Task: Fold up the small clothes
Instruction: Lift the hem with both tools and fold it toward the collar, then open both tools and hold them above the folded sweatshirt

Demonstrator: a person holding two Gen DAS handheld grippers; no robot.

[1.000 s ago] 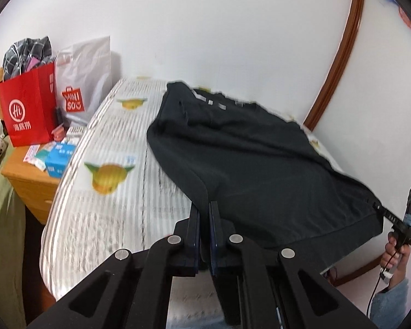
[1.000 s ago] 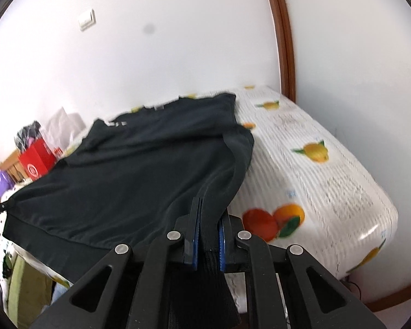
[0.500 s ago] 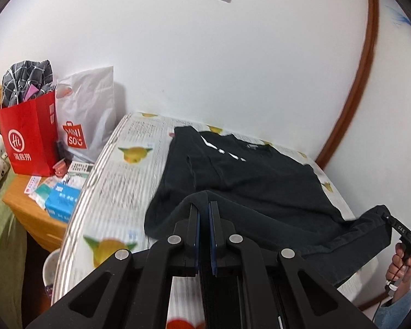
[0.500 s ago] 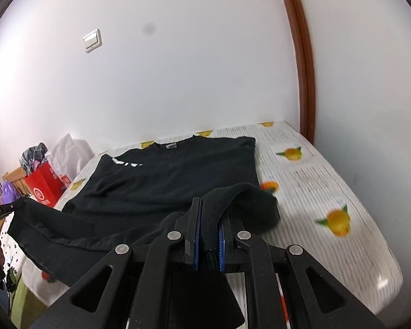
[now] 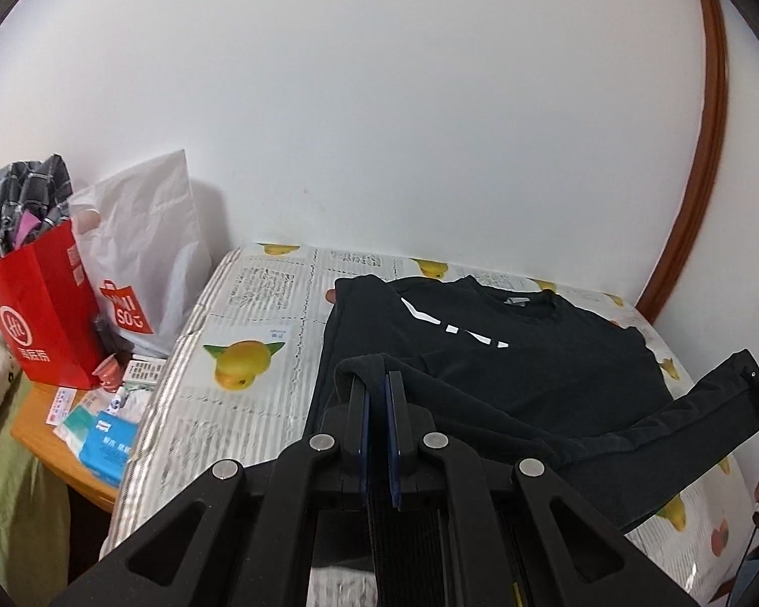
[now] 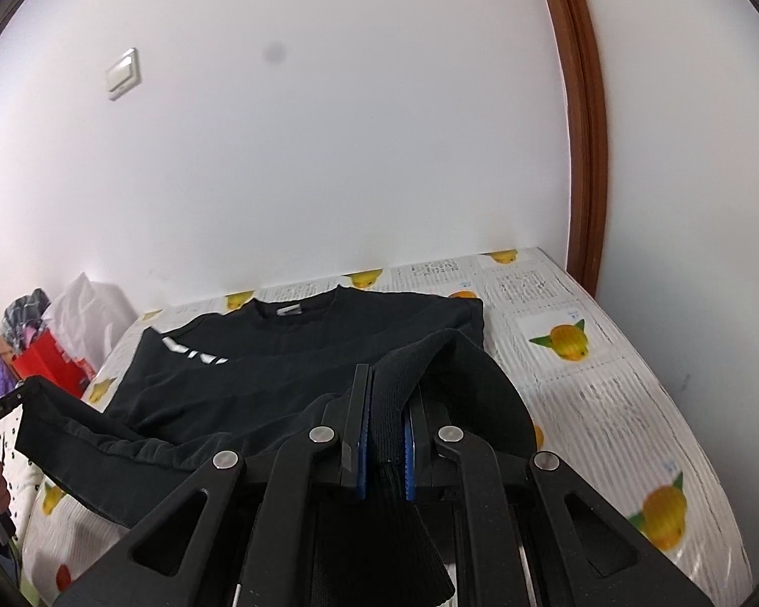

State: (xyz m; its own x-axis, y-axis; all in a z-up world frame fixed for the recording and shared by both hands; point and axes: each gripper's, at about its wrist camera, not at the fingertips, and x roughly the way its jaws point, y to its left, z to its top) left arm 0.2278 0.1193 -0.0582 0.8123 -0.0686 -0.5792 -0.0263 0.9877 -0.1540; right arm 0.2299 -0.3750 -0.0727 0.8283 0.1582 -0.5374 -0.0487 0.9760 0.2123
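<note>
A black sweatshirt (image 5: 486,369) with white lettering lies on the bed, collar towards the wall; it also shows in the right wrist view (image 6: 298,354). My left gripper (image 5: 378,379) is shut on the left corner of its ribbed hem. My right gripper (image 6: 384,379) is shut on the right corner of the hem. Both hold the hem lifted above the lower part of the shirt, and the hem band (image 5: 683,420) stretches between them. Each gripper's tip shows at the edge of the other's view.
The bed has a white cover with fruit prints (image 5: 243,359). A wooden nightstand (image 5: 40,420) at the left holds a red paper bag (image 5: 40,303), a white shopping bag (image 5: 141,253) and small boxes. White walls and a brown door frame (image 6: 587,152) stand behind.
Both grippers have carried the hem up and forward towards the collar. The shirt's lower half now doubles over the chest, and the wall switch has come into view.
</note>
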